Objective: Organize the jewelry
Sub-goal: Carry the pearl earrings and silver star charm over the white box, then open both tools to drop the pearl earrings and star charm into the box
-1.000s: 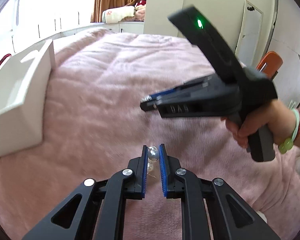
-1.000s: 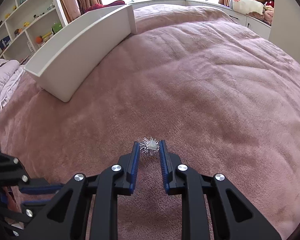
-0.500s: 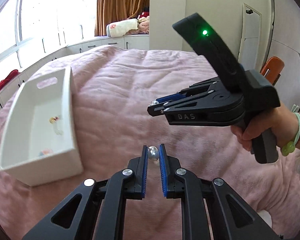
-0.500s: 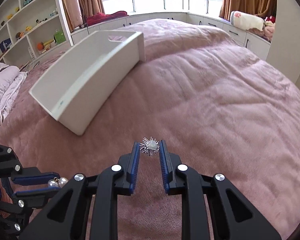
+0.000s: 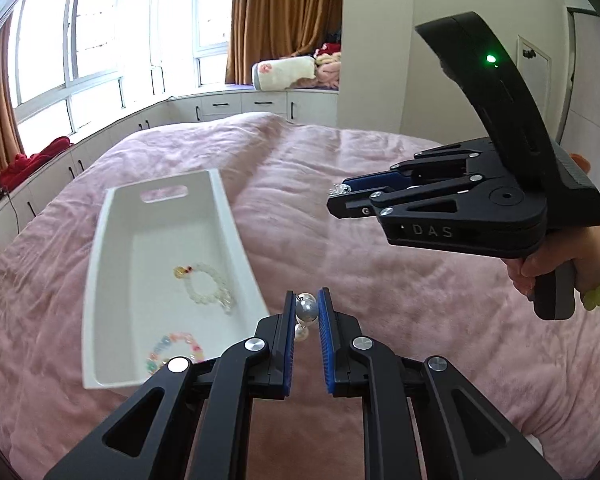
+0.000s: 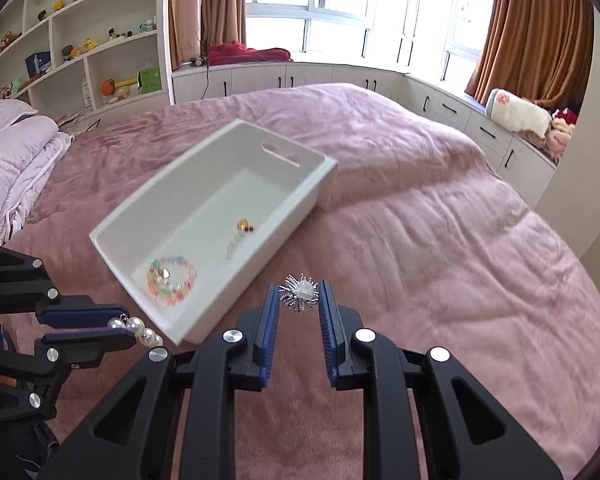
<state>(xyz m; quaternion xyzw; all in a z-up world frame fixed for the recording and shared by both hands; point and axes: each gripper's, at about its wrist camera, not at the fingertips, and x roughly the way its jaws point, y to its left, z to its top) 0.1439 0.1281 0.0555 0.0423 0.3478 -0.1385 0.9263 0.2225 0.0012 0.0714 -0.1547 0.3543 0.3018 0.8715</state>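
Observation:
My left gripper (image 5: 305, 310) is shut on a string of pearls (image 5: 306, 309), held above the pink bedspread; the same pearls (image 6: 140, 329) hang from its tips in the right wrist view. My right gripper (image 6: 299, 296) is shut on a silver spiky brooch (image 6: 300, 293), also seen at its tips as a small glint, the brooch (image 5: 339, 189), in the left wrist view. A white tray (image 5: 100, 240) lies on the bed to the left and ahead, holding a clear bead bracelet (image 5: 206, 288) with a yellow charm and a pastel bead bracelet (image 6: 171, 280).
The pink bedspread (image 6: 420, 240) spreads out to the right of the tray (image 6: 324, 164). Folded quilts (image 6: 12, 148) lie at the far left, shelves (image 6: 80, 40) and window cabinets behind. A person's hand (image 5: 548, 268) with a green bracelet holds the right gripper.
Both grippers have risen from the bedspread with their pieces still held. The tray's inside and its bracelets have come into view below and ahead.

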